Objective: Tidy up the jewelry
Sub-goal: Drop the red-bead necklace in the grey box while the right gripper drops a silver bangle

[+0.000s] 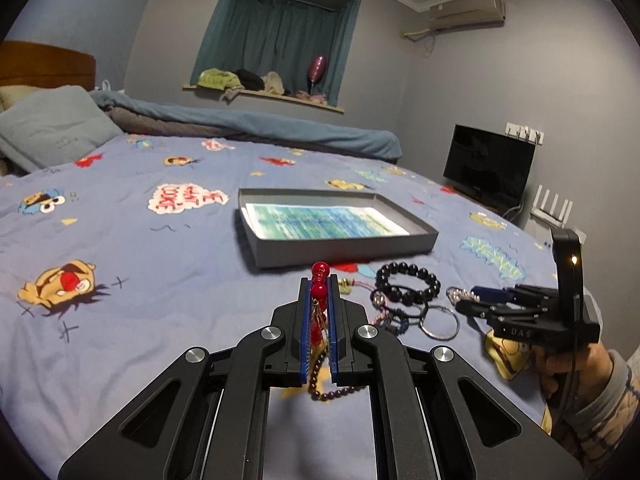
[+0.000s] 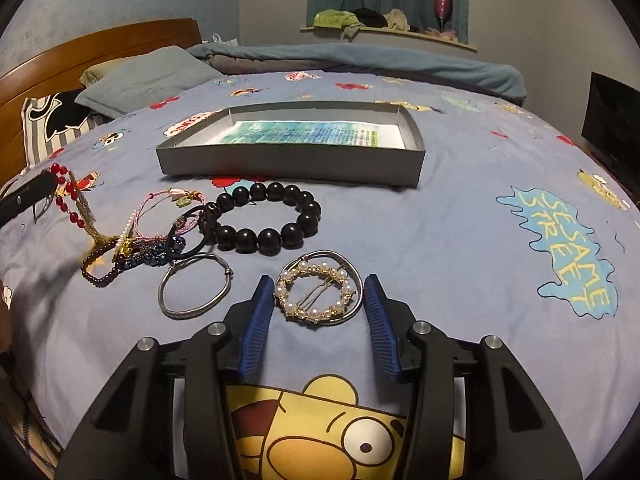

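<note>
My left gripper [image 1: 320,282] is shut on a red bead string [image 1: 319,290], held above the bed; its dark bead tail [image 1: 336,394] dangles below the jaws. The right wrist view shows the same red bead string [image 2: 64,192] lifted at the far left. My right gripper [image 2: 318,284] is low over the sheet with a gold pearl ring clip [image 2: 314,296] between its blue pads [image 2: 256,320], and a gap shows on both sides. A black bead bracelet [image 2: 268,216], a silver bangle [image 2: 195,285] and a tangle of small bracelets [image 2: 160,240] lie nearby. An open grey box [image 2: 288,168] sits behind them.
Everything lies on a blue cartoon-print bedsheet [image 2: 460,240]. Pillows [image 2: 148,76] and a wooden headboard [image 2: 100,44] are at the far left, and a rolled duvet [image 2: 360,60] runs along the back. A dark TV screen [image 1: 488,164] stands beyond the bed's right edge.
</note>
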Tool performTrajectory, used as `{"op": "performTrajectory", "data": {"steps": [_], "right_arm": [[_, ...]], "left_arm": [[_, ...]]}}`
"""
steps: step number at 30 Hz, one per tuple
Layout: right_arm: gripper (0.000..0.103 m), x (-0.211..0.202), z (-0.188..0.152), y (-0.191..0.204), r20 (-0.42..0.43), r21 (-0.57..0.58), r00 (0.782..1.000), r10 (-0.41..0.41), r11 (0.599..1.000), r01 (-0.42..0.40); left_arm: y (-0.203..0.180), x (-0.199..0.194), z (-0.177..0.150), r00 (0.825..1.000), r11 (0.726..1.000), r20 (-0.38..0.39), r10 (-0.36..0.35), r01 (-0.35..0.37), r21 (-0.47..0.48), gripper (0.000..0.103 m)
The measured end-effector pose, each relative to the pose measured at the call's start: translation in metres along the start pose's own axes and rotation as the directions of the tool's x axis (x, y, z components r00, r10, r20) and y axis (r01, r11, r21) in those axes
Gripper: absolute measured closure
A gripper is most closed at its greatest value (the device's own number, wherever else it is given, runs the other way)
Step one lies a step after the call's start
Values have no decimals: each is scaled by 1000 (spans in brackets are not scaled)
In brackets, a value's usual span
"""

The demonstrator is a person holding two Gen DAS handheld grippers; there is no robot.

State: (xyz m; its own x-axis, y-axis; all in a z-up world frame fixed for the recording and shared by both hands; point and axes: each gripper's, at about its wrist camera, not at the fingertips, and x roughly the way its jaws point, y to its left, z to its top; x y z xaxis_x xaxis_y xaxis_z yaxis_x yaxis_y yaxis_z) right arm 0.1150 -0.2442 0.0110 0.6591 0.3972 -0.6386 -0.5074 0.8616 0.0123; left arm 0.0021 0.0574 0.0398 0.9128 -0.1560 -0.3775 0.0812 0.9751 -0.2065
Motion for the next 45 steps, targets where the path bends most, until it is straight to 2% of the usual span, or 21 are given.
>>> {"op": "performTrajectory", "data": {"steps": [5, 11, 21, 27, 34, 41, 45], "right_arm": [[56, -10, 5, -8, 35, 32, 999, 35, 999, -36], [56, -6, 1, -10, 8, 42, 999, 42, 998, -43], [56, -48, 11, -17, 165, 63, 983, 77, 994, -88], [56, -51, 17, -25, 180, 78, 981, 73, 993, -88], [56, -32, 40, -31, 165, 75, 983, 81, 993, -94], [56, -5, 87, -35, 182, 54, 980, 76, 995, -87], [56, 23, 108, -37, 160, 54, 984, 73, 995, -82]], "left_arm": [[5, -1, 10, 1000, 1000, 23, -9, 9, -12, 95], [15, 2, 17, 999, 998, 36, -24, 26, -65, 95], [7, 5, 21, 998, 998, 43, -39, 41, -52, 95], [4, 13, 32, 997, 995, 39, -69, 71, -64, 95], [-5, 27, 57, 995, 996, 59, -79, 81, -37, 95], [-11, 53, 95, 991, 997, 104, -82, 82, -1, 95], [-8, 74, 111, 990, 997, 121, -76, 76, -2, 95]]}}
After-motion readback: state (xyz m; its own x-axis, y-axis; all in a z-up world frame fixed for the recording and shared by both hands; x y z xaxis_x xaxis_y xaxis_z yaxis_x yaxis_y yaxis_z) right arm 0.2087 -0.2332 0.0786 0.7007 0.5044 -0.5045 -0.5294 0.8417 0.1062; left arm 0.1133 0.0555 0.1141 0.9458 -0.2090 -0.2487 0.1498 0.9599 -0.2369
